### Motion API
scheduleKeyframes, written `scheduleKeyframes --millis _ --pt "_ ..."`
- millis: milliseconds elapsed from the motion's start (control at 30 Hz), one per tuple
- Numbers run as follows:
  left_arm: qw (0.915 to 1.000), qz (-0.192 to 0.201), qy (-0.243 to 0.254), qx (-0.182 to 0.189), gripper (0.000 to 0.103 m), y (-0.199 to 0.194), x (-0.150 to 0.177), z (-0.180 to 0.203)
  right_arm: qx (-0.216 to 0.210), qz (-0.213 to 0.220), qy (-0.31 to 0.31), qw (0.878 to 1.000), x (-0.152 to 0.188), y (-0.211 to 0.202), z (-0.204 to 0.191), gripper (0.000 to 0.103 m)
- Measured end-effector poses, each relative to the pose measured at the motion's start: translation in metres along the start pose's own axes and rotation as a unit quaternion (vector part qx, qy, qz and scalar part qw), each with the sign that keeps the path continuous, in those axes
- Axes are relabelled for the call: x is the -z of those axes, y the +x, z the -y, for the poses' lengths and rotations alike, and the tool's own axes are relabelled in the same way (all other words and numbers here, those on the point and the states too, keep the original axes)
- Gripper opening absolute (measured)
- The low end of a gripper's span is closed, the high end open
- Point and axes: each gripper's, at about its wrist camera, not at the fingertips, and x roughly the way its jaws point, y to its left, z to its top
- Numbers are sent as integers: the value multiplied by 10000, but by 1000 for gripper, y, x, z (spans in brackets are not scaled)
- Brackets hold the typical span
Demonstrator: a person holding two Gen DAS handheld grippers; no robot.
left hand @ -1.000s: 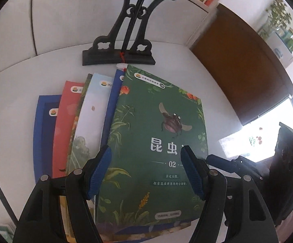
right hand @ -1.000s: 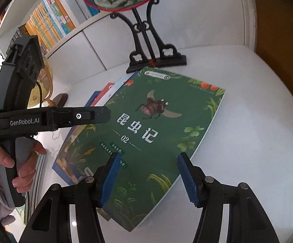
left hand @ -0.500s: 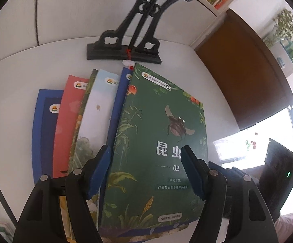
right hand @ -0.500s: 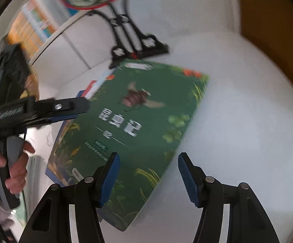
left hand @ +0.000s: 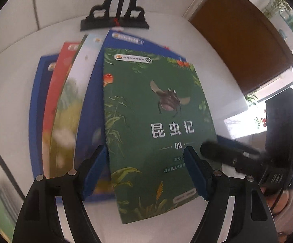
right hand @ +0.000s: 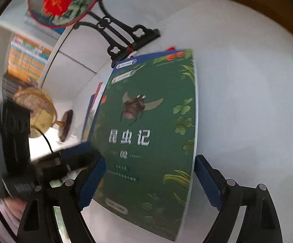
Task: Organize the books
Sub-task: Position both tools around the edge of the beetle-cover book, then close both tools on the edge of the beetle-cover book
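A green insect book [left hand: 156,121] lies flat on top of a fanned row of books on the white table [left hand: 11,85]. Under it sit a blue book [left hand: 91,101], a pale book [left hand: 71,101], a red book [left hand: 53,93] and another blue one [left hand: 35,111]. My left gripper [left hand: 146,172] hovers over the green book's near half, jaws opening, pads clear of the cover. My right gripper [right hand: 150,182] straddles the near end of the green book [right hand: 146,121], jaws opening wide, nothing pressed. The right gripper's finger [left hand: 227,156] shows at the book's right edge.
A black ornamental stand [left hand: 114,22] stands just behind the books, carrying a round embroidered fan [right hand: 63,2]. A globe [right hand: 37,109] and a shelf of books [right hand: 27,58] are at the left. A brown cabinet [left hand: 237,40] borders the table on the right.
The green book has slid nearer and straightened, uncovering the top of the blue book beneath. The right jaws have widened and that view has rolled. The left jaws have widened slightly.
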Motion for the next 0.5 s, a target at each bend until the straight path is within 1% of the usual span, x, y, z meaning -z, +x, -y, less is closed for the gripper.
scheduleKeyframes --millis 67,133,200,233,267,300,333,367,400,467,500 --pt "9999 22 -152 -39 75 -5 16 -1 -70 -158 -15 9998 3 -1 -1 89" --pt "9990 147 -364 -211 75 -12 32 -5 -112 -311 -165 9993 8 0 -6 90" --pt "9972 255 -454 -528 75 -15 44 -10 -239 -486 -264 9982 13 5 -13 90" --pt "9952 163 -581 -777 75 -11 51 -16 -340 -566 -288 9974 14 9 -17 90" --pt "9938 85 -738 -833 77 -8 54 -22 -489 -649 -320 9962 15 14 -21 90" --pt "9926 105 -1020 -643 76 -9 57 -30 -661 -719 -378 9945 16 21 -26 93" --pt "9915 84 -1164 -567 76 -8 57 -33 -671 -699 -481 9941 17 25 -33 95" --pt "9899 55 -1325 -498 76 -9 55 -38 -545 -690 -599 9943 17 27 -39 95" --pt "9892 47 -1369 -519 75 -9 53 -39 -354 -723 -695 9943 17 30 -45 95" --pt "9890 0 -1371 -549 75 -10 48 -40 -268 -809 -664 9941 17 31 -45 94" --pt "9894 -52 -1377 -461 75 -9 46 -40 -266 -847 -532 9946 18 28 -42 94"
